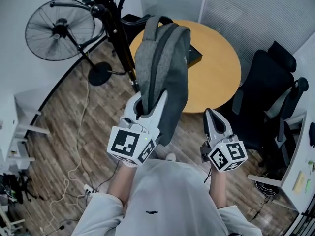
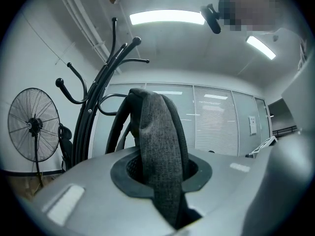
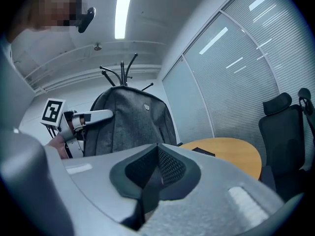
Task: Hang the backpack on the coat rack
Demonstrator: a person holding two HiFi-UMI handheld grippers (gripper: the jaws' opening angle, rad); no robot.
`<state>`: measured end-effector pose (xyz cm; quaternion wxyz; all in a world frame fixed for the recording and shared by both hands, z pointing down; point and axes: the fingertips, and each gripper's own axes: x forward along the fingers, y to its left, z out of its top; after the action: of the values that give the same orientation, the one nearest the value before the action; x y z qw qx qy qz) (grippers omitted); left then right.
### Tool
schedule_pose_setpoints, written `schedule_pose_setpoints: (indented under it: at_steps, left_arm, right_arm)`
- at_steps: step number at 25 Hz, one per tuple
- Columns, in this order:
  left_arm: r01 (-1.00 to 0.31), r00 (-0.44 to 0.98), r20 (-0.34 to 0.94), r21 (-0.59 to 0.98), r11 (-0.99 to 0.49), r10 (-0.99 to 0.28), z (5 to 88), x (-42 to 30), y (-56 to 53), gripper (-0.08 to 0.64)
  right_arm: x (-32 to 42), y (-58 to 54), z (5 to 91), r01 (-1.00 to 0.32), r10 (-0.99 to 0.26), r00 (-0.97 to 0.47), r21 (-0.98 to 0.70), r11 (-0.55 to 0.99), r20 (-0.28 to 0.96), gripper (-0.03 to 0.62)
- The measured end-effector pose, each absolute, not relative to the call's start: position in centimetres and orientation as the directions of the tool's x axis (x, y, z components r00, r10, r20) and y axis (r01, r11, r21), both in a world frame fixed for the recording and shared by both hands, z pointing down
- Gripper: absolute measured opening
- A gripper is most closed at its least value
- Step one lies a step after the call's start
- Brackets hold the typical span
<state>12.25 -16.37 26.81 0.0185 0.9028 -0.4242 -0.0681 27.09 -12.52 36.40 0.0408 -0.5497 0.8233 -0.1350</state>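
Note:
The grey backpack (image 1: 162,63) hangs in the air over the edge of the round table, and my left gripper (image 1: 147,103) is shut on its grey strap (image 2: 160,151). That strap runs upright between the jaws in the left gripper view. The black coat rack (image 1: 114,31) stands just left of the backpack, its curved hooks (image 2: 125,50) rising above and left of the strap. My right gripper (image 1: 213,116) stays to the right of the backpack, shut and empty. In the right gripper view the backpack (image 3: 130,119) fills the middle, with the rack's tips (image 3: 121,72) showing above it.
A pedestal fan (image 1: 59,31) stands left of the rack, its cable trailing over the wood floor. The round wooden table (image 1: 216,68) has a dark flat object on it. Black office chairs (image 1: 268,97) sit at the right, beside a desk edge (image 1: 300,181).

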Motion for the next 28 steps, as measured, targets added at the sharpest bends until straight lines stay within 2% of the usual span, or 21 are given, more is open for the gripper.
schedule_pose_setpoints:
  at_steps: [28]
  left_arm:
    - [-0.812,0.560,-0.077,0.145,-0.565,-0.825,28.3,11.9,-21.3,0.107]
  right_arm:
    - [29.2,-15.5,37.0,-0.885,-0.915,-0.394,-0.308,0.351,0.091,0.002]
